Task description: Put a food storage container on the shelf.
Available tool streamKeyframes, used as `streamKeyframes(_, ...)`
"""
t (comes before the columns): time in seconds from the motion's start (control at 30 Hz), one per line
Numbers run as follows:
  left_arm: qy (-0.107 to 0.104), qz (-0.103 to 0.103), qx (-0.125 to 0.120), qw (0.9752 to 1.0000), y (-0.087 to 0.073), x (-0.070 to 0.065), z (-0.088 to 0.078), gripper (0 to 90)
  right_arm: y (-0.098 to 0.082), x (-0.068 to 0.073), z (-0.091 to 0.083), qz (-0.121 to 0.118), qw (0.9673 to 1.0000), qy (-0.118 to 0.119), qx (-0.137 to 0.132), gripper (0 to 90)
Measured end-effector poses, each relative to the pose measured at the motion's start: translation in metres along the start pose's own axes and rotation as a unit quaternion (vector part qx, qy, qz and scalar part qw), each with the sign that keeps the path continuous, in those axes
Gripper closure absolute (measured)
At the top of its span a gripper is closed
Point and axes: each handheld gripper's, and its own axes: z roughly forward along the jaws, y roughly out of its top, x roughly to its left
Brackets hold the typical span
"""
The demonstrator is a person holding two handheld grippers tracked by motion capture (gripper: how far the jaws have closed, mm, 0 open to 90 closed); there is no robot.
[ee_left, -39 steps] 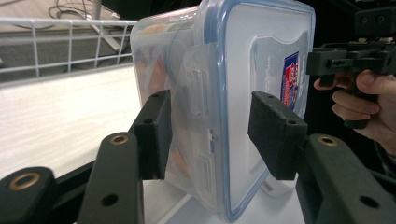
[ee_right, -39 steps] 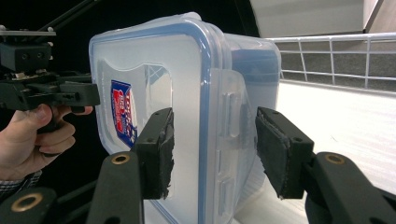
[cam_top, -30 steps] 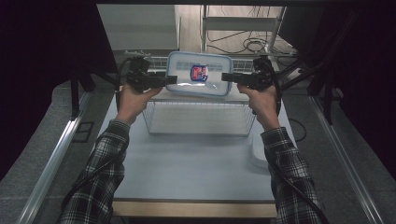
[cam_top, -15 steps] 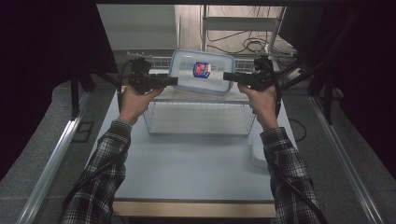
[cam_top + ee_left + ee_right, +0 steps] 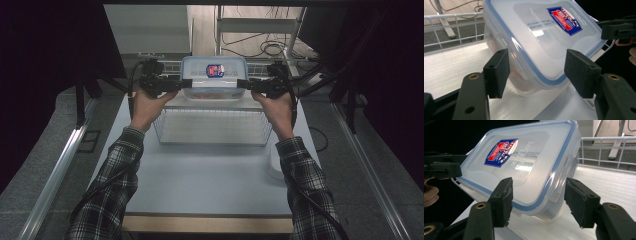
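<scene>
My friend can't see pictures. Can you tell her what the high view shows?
A clear plastic food box with a blue-rimmed lid sits between the left gripper and right gripper, over a white wire basket on a pale table. The person's sleeves are plaid.

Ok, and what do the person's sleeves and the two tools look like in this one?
Both sleeves are dark-and-white plaid flannel. The left tool and right tool are black, each with two flat rectangular pads; the pads look worn at the edges. Brass-coloured rivets sit in the jaw arms. A black cable trails from each tool.
</scene>
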Motion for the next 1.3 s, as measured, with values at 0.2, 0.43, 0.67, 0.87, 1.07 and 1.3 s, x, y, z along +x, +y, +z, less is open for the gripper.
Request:
streamKeyframes(0.2, -0.007, -0.005, -0.003, 1.0, -0.002, 0.002, 0.0, 36.3, 0.001, 0.002, -0.001, -0.005, 1.0, -0.005, 0.002, 41.5)
streamKeyframes(0.43, -0.008, -0.003, 0.004, 1.0, -0.002, 0.003, -0.005, 35.3, 0.001, 0.009, -0.001, -0.008, 0.9998, -0.012, 0.01, 41.5)
streamKeyframes(0.67, -0.014, -0.013, -0.002, 0.9998, -0.002, 0.006, -0.005, 33.6, 0.002, 0.015, -0.001, -0.011, 0.9998, -0.01, 0.012, 41.9)
streamKeyframes(0.87, -0.007, -0.005, -0.003, 1.0, -0.002, 0.004, -0.006, 33.1, 0.003, 0.016, 0.0, -0.016, 0.9997, -0.014, 0.01, 41.1)
streamKeyframes(1.07, -0.003, 0.025, -0.009, 0.9996, -0.004, -0.005, -0.01, 27.7, 0.002, 0.018, -0.007, -0.031, 0.9995, -0.005, 0.0, 36.6)
streamKeyframes(1.3, 0.001, 0.055, -0.005, 0.9985, -0.014, -0.017, -0.016, 19.6, -0.005, 0.021, -0.016, -0.055, 0.9984, 0.007, -0.004, 30.5)
